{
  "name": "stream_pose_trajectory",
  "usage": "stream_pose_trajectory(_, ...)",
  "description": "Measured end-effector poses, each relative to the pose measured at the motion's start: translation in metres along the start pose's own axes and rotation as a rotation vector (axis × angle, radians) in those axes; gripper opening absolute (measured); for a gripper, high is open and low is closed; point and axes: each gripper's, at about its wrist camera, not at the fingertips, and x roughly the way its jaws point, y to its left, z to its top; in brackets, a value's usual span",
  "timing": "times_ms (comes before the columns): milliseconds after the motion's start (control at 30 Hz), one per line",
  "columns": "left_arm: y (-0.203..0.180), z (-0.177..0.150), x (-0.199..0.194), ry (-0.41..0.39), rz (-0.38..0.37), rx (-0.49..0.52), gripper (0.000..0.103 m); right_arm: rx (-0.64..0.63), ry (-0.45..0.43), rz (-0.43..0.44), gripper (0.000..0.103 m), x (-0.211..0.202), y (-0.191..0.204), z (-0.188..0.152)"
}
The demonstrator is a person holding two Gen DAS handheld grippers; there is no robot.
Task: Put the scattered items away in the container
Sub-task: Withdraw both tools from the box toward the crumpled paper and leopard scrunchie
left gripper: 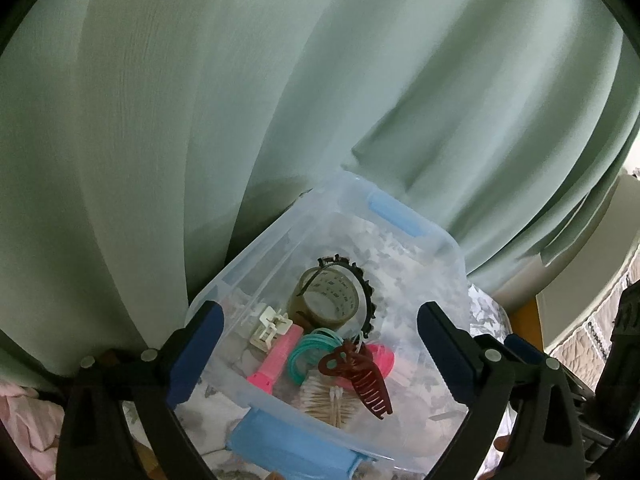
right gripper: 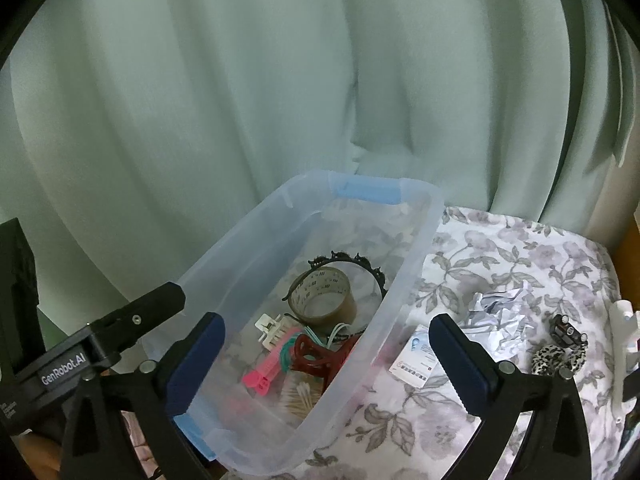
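Observation:
A clear plastic bin with blue handles sits on a floral cloth against a green curtain. Inside lie a brown tape roll, a black headband, a white clip, a pink tube, teal hair ties, a dark red claw clip and cotton swabs. My left gripper hangs open over the bin with nothing between its fingers. My right gripper is open too, astride the bin's right wall, holding nothing.
On the floral cloth right of the bin lie crumpled paper, a small white packet, a leopard-print scrunchie and a small black item. A black housing marked GenRobot.AI shows at the left. The curtain closes the back.

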Motion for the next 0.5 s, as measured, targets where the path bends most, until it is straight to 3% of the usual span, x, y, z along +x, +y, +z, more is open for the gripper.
stream_pose_trajectory(500, -0.054, -0.006, -0.037, -0.069, -0.042, 0.114, 0.098, 0.059, -0.08, -0.021, 0.103, -0.058, -0.035, -0.014)
